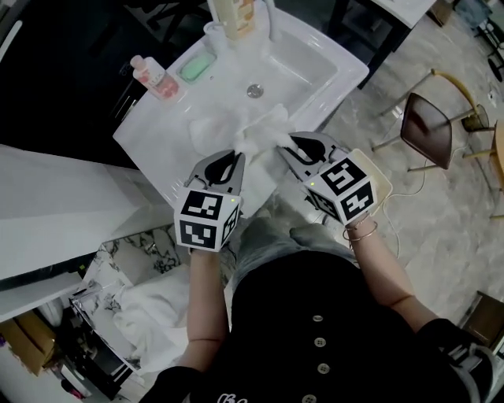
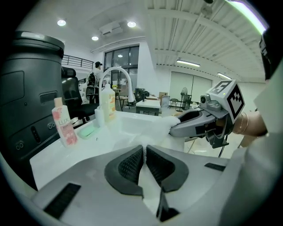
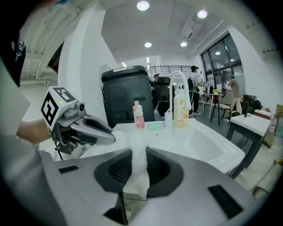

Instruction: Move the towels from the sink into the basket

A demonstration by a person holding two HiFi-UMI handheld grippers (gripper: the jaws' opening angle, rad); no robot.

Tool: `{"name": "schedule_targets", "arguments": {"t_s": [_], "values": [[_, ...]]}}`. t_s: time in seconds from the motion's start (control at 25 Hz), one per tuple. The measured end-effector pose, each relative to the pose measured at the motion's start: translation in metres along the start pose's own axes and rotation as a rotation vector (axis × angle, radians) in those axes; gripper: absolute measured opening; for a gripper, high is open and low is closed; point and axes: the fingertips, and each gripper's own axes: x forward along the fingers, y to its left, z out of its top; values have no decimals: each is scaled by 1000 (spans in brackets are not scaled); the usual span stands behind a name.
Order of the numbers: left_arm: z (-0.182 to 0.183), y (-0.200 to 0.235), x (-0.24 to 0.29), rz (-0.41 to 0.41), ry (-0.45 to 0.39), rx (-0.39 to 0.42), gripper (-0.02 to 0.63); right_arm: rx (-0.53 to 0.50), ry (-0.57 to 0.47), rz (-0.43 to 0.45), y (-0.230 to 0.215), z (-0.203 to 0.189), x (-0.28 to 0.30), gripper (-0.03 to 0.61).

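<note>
A white towel [image 1: 240, 134] lies bunched on the near rim of the white sink [image 1: 315, 55] and hangs over its front edge. My left gripper [image 1: 234, 157] is shut on the towel's left part, with white cloth [image 2: 148, 185] pinched between the dark pads. On the towel's right part my right gripper [image 1: 295, 143] is shut too, and cloth [image 3: 137, 176] hangs down between its pads. The two grippers are side by side over the sink's front edge. In the left gripper view the right gripper [image 2: 174, 126] shows at right. In the right gripper view the left gripper [image 3: 110, 137] shows at left.
A pink bottle [image 1: 153, 76], a green soap bar [image 1: 195, 68], a yellow bottle [image 1: 235, 16] and the faucet [image 2: 117, 73] line the sink's back. A basket [image 1: 98, 299] holding white cloth [image 1: 150, 315] sits on the floor at lower left. A chair [image 1: 429, 126] stands at right.
</note>
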Motion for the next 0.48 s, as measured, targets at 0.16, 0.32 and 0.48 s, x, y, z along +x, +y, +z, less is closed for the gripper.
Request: {"name": "schedule_targets", "arguments": {"t_s": [0.16, 0.32, 0.48], "values": [[23, -36, 19, -24, -29, 4, 29, 11, -26, -35, -30, -3, -35, 65], [46, -73, 43, -68, -52, 32, 29, 29, -57, -87, -59, -9, -70, 64], [68, -108, 64, -120, -65, 77, 29, 51, -81, -145, -89, -16, -106, 65]]}}
